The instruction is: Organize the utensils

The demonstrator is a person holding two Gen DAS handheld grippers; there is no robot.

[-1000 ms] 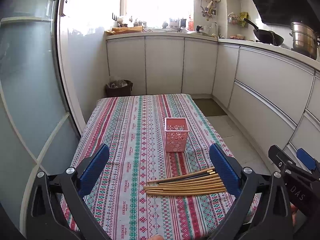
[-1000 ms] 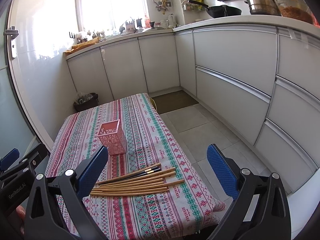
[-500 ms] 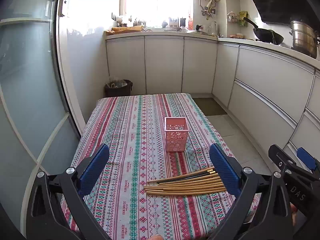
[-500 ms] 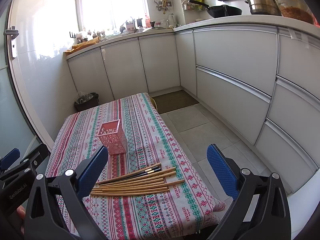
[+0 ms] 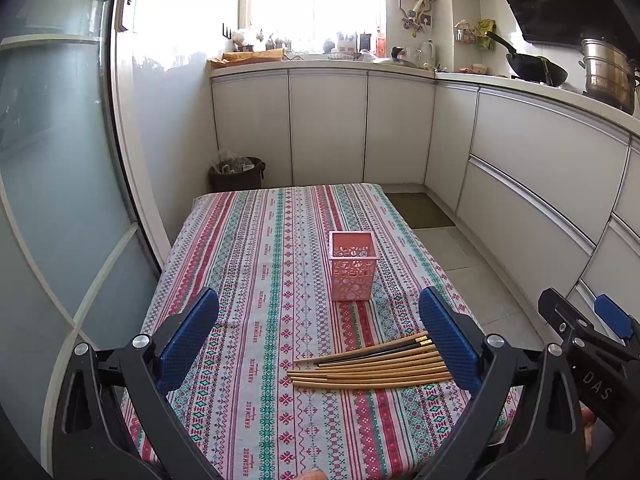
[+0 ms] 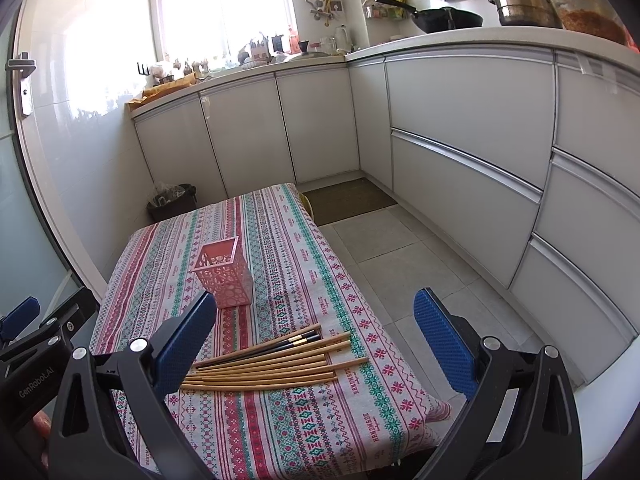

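A pink holder stands upright near the middle of the table — square in section, open at the top, its walls pierced with a lacy cut-out pattern. Whether anything lies inside cannot be told. Nearer the table's front edge, and apart from the holder, a bundle of chopsticks lies flat on the striped cloth. Most are pale bamboo; two are dark with gold bands near their thick ends. They lie roughly side by side, crosswise to the cloth's stripes, fanning out a little — close together at one end, spread at the other.
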